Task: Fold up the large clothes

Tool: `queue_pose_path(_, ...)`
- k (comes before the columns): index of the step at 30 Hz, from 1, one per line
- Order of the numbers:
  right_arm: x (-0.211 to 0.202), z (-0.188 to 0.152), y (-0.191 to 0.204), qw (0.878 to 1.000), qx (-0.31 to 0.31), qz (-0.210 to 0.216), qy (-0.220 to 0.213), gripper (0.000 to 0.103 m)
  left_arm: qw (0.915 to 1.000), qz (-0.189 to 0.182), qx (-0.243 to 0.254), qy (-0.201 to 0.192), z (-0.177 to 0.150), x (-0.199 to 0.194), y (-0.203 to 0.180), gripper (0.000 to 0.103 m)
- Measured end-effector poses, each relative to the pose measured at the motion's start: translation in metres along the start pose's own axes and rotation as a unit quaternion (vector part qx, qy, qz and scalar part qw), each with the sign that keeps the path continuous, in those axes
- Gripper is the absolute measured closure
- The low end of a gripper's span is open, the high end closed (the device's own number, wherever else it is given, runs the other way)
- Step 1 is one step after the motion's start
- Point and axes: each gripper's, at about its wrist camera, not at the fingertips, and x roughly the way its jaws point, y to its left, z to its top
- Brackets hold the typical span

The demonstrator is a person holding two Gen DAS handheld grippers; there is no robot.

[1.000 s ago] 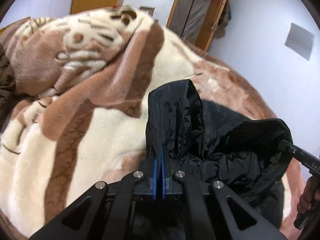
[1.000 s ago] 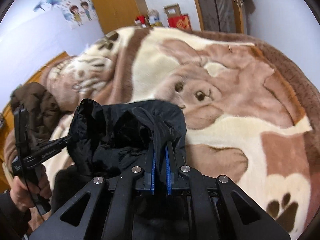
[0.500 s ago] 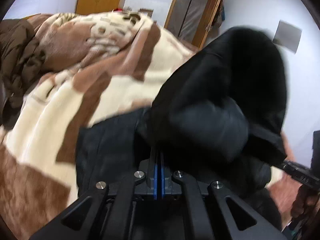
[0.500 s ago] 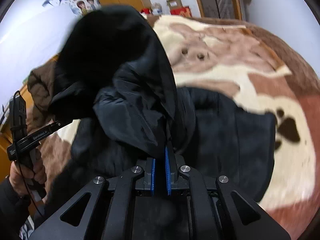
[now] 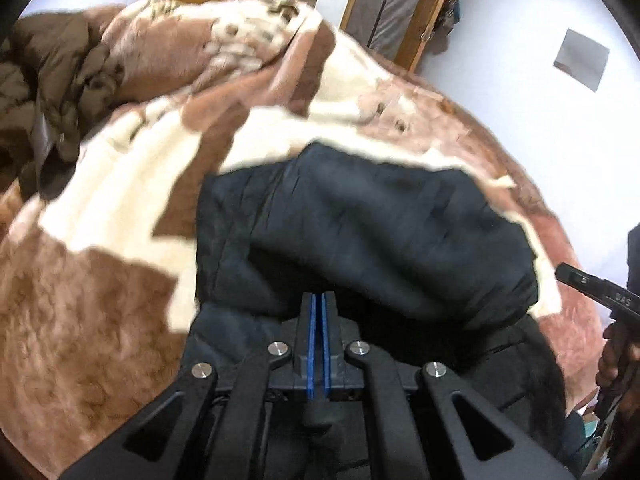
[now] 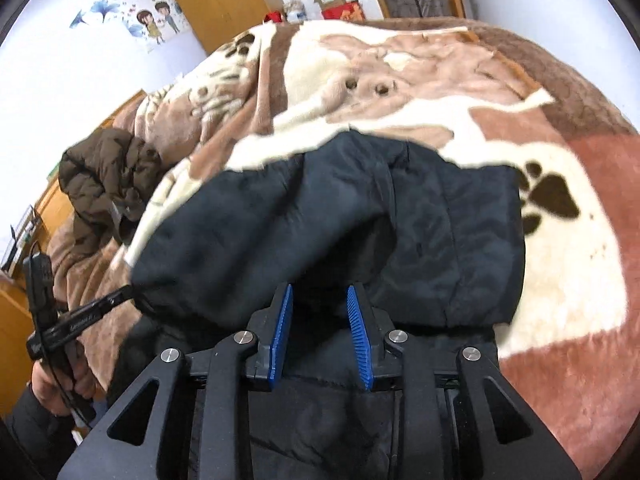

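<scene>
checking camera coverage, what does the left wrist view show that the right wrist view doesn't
Left wrist only: the left gripper, shut on the black jacket, and a grey square patch on the wall.

Right wrist only: the right gripper, its jaws just opened and the pads clear of the cloth, a cartoon wall sticker, and dark paw prints.

Both: the black jacket folded over on the brown and cream blanket, and the brown puffer jacket.

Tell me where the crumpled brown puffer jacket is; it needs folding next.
The crumpled brown puffer jacket lies at the left edge of both wrist views, bunched on the brown-and-cream plush blanket, apart from the black jacket in front of the grippers.
</scene>
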Motion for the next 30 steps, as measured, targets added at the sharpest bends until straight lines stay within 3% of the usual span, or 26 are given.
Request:
queue_pose_path(4, 0.007, 0.019, 0.027, 0.999, -0.025, 0.01, -0.019, 0.071, 0.9982, -0.029, 0.021, -0.048, 0.03, -0.016, -0.024, 0.099)
queue_pose_path(6, 0.024, 0.021, 0.037, 0.999, -0.038, 0.01, -0.012, 0.07, 0.9972, -0.043, 0.034, -0.05, 0.036, -0.007, -0.036, 0.098)
queue_pose_path(9, 0.057, 0.008, 0.038, 0.998, -0.052, -0.004, 0.032, 0.07, 0.9972, -0.061, 0.043, -0.006, 0.029, 0.033, -0.05, 0.098)
queue_pose_path(14, 0.104, -0.034, 0.018, 0.992, -0.044, -0.031, 0.111, 0.07, 0.9948, -0.047, 0.04, 0.081, -0.023, 0.099, -0.051, 0.098)
queue_pose_path(17, 0.117, -0.049, 0.009, 0.992, -0.038, -0.032, 0.12, 0.07, 0.9952, -0.05, 0.021, 0.081, -0.036, 0.111, -0.044, 0.098)
queue_pose_path(25, 0.129, -0.054, -0.002, 0.993, -0.027, -0.036, 0.11, 0.067, 0.9958, -0.041, 0.012, 0.081, -0.033, 0.131, -0.041, 0.098)
queue_pose_path(30, 0.094, -0.048, 0.022, 0.993, -0.049, -0.048, 0.095, 0.067, 0.9951, -0.05, 0.012, 0.084, -0.027, 0.101, -0.042, 0.098)
